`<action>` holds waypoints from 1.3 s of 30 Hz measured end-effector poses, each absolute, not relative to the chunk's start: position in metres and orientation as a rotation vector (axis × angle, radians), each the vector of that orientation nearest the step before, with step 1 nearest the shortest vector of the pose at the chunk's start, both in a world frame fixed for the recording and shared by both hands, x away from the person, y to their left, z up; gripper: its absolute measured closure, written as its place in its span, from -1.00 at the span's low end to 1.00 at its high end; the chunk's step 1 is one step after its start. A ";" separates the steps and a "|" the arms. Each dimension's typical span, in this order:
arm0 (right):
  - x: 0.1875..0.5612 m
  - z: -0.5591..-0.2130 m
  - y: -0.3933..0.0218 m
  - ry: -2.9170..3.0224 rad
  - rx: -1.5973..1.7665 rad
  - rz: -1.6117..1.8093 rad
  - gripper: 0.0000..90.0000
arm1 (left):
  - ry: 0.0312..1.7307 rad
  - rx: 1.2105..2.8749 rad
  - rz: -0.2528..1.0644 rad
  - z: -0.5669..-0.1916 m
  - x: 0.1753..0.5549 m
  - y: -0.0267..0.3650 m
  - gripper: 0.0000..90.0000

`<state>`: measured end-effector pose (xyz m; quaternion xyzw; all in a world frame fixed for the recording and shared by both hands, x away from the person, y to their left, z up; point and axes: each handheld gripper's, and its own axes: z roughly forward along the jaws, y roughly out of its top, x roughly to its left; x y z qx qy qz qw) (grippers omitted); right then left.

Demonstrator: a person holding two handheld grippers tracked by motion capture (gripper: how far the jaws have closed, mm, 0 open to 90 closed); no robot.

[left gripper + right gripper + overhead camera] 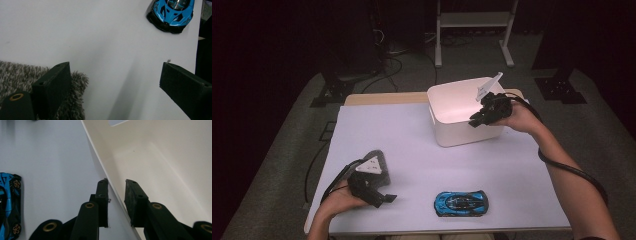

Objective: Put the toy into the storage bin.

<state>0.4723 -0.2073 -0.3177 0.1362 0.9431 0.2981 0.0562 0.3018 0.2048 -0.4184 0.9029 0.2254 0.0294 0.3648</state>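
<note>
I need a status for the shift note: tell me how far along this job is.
Done: nothing is in the white bin yet. In hand: the right gripper straddles the bin's wall; contact is unclear. Left: the blue toy car and grey furry cloth lie on the table; the left gripper is open.

The blue toy car (8, 205) is cut off by the frame's edge

A blue toy car (461, 203) lies on the white table surface (412, 135), near the front edge — sideways to the viewer. A grey shaggy mat (379, 159) lies at the front left. Beyond the table — a white metal rack (474, 20) on grey floor.
</note>
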 end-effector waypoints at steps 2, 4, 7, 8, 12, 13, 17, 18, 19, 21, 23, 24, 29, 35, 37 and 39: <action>0.470 -0.317 -0.206 2.869 0.418 0.918 0.65 | 0.580 2.322 0.076 -0.418 0.302 0.205 -0.78; 0.468 -0.318 -0.205 2.870 0.403 0.918 0.68 | 0.580 2.322 0.076 -0.418 0.302 0.205 -0.78; 0.465 -0.317 -0.203 2.879 0.403 0.916 0.72 | 0.578 2.325 0.077 -0.418 0.301 0.204 -0.78; 0.464 -0.317 -0.202 2.882 0.401 0.921 0.74 | 0.578 2.324 0.076 -0.418 0.301 0.204 -0.78; 0.461 -0.316 -0.200 2.903 0.388 0.923 0.81 | 0.576 2.324 0.076 -0.418 0.301 0.205 -0.78; 0.461 -0.316 -0.199 2.906 0.385 0.920 0.82 | 0.576 2.324 0.075 -0.418 0.301 0.205 -0.78; 0.457 -0.316 -0.195 2.918 0.368 0.925 0.86 | 0.573 2.325 0.074 -0.418 0.301 0.205 -0.78; 0.457 -0.316 -0.195 2.917 0.364 0.928 0.86 | 0.574 2.325 0.074 -0.418 0.301 0.205 -0.78; 0.457 -0.316 -0.195 2.916 0.361 0.929 0.86 | 0.573 2.325 0.075 -0.418 0.301 0.205 -0.78; 0.456 -0.316 -0.195 2.912 0.366 0.929 0.85 | 0.574 2.322 0.076 -0.418 0.301 0.205 -0.78; 0.456 -0.317 -0.195 2.910 0.375 0.936 0.83 | 0.574 2.322 0.076 -0.417 0.300 0.205 -0.78; 0.456 -0.317 -0.195 2.913 0.381 0.938 0.81 | 0.574 2.322 0.076 -0.418 0.300 0.205 -0.78; 0.456 -0.320 -0.193 2.938 0.381 0.905 0.41 | 0.571 2.325 0.077 -0.417 0.300 0.205 -0.78; 0.457 -0.323 -0.192 2.926 0.405 0.887 0.16 | 0.571 2.324 0.076 -0.417 0.300 0.206 -0.78; 0.457 -0.324 -0.192 2.927 0.400 0.877 0.21 | 0.572 2.324 0.075 -0.418 0.300 0.206 -0.78; 0.457 -0.325 -0.190 2.928 0.391 0.864 0.38 | 0.569 2.326 0.074 -0.418 0.300 0.206 -0.78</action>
